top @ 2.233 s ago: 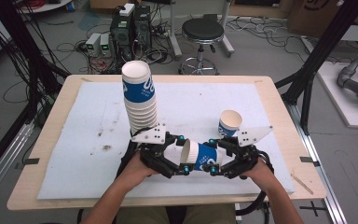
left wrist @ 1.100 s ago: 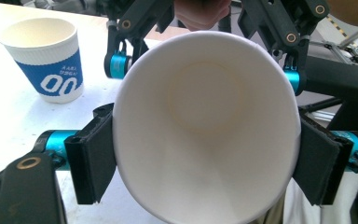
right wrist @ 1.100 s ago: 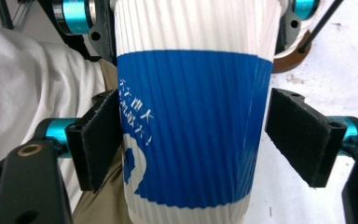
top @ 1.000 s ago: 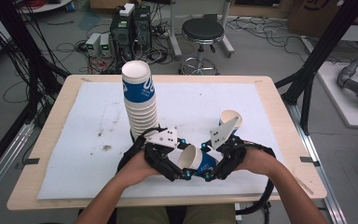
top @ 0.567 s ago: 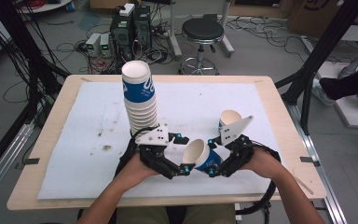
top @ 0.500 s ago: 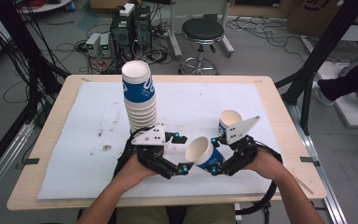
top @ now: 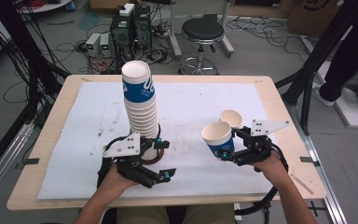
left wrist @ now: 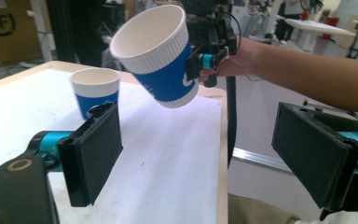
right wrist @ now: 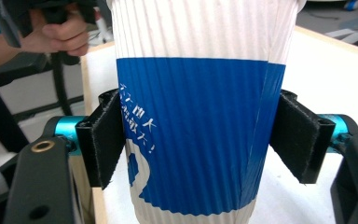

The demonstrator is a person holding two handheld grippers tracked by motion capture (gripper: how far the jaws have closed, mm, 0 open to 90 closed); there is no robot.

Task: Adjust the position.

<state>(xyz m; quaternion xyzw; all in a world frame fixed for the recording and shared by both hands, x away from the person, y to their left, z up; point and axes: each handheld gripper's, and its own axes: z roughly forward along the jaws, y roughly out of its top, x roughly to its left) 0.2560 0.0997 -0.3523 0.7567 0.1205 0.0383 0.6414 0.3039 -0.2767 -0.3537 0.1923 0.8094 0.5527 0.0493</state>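
Since 1 second ago the two grippers have drawn apart: the right gripper (top: 224,150) has carried the blue-and-white paper cup (top: 218,138) away to the right, and the left gripper (top: 164,159) has just spread its jaws, with nothing between them. It now sits beside the foot of the tall stack of cups (top: 141,111). In the right gripper view both pads press the cup's (right wrist: 193,112) ribbed sides; it is lifted and tilted above the white mat (top: 74,140), just in front of 1 more cup (top: 231,118) standing upright there.
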